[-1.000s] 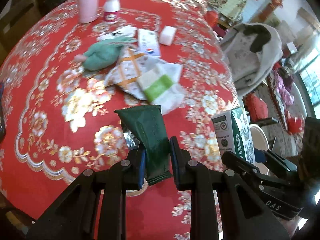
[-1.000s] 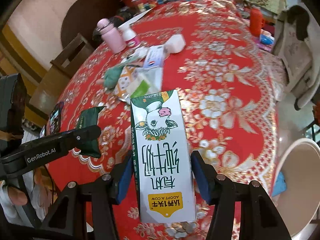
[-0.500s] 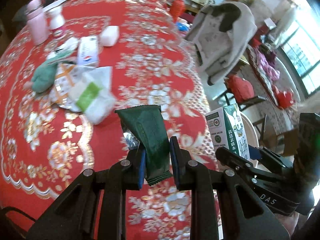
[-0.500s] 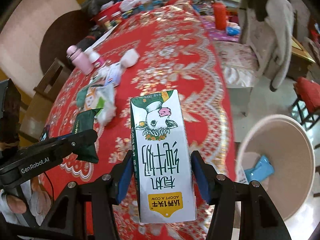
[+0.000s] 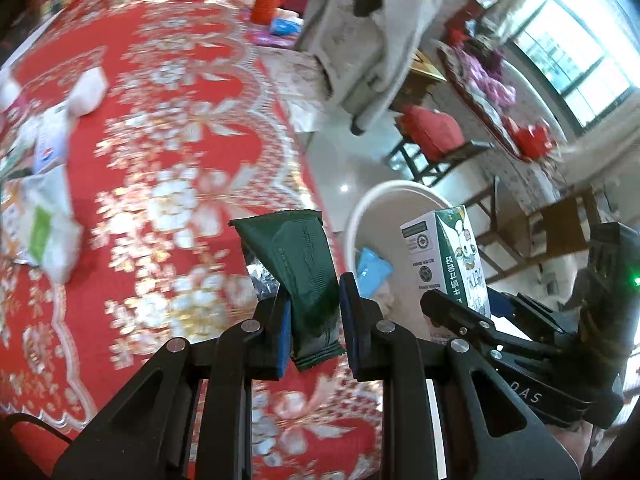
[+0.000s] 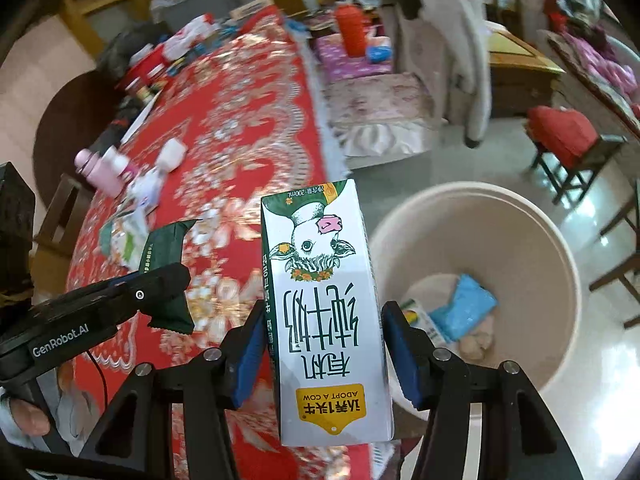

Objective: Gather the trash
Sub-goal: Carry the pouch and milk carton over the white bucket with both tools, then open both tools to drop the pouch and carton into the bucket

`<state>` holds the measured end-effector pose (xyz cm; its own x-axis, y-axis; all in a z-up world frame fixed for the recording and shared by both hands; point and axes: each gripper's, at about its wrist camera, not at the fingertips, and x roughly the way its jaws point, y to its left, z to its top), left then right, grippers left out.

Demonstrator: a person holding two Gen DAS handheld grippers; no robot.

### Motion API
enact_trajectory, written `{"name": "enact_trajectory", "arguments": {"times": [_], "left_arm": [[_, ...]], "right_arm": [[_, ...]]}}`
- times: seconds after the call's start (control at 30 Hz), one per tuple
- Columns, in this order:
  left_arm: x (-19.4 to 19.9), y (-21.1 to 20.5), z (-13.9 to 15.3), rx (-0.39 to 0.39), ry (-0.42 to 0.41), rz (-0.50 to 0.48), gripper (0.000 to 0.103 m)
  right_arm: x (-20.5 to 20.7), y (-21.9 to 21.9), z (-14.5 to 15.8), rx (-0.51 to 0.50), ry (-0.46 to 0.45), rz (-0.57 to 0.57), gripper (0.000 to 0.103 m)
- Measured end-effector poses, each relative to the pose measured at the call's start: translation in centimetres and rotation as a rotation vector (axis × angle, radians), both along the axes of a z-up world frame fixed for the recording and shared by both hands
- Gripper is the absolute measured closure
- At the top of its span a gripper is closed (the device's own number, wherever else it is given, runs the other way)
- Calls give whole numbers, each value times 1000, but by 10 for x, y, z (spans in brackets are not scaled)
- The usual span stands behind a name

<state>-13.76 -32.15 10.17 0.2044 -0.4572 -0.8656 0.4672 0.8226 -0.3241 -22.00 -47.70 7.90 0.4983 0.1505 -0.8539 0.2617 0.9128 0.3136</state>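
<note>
Both claws had swung off the pile of wrappers toward the surface edge; a second before, the views were full of red floral tablecloth (image 5: 168,92), now the cream trash bin (image 6: 532,216) on the floor filled the right side. Left claw (image 5: 312,316) was pinched tight on a dark green snack wrapper (image 5: 296,264), which stood up between the pads. Right claw (image 6: 324,344) was clamped on a cow-print milk carton (image 6: 324,304), held upside down, jaws part-way wide around its sides. Bin already had a blue packet (image 6: 464,304) and other scraps at the bottom. Judged: carry phase nearly over, drop comes next. Carton hung near the bin rim, wrapper over the surface edge, so the left needs more travel. Bin mouth was wide and open; a wooden stool (image 6: 576,168) and a chair draped with a grey coat (image 6: 448,52) stood well apart, so there was plenty of room.
</note>
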Motion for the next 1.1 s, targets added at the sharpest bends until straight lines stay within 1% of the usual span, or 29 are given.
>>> {"name": "enact_trajectory", "arguments": {"times": [0.2,0.47,0.73,1.1], "left_arm": [[-8,-39,-8,1,18,-69,84],[-13,-74,-23,-15,63,-117,84],[-14,-95,-38,-14,108,-127,84],[-21,-111,-45,4,109,-138,84]], "right_arm": [[-18,-35,-7,-2,22,-79,48],[-35,-70,-22,12,62,-149,48],[-46,-90,-37,22,95,-179,48],[-51,-107,-50,29,135,-193,48]]}}
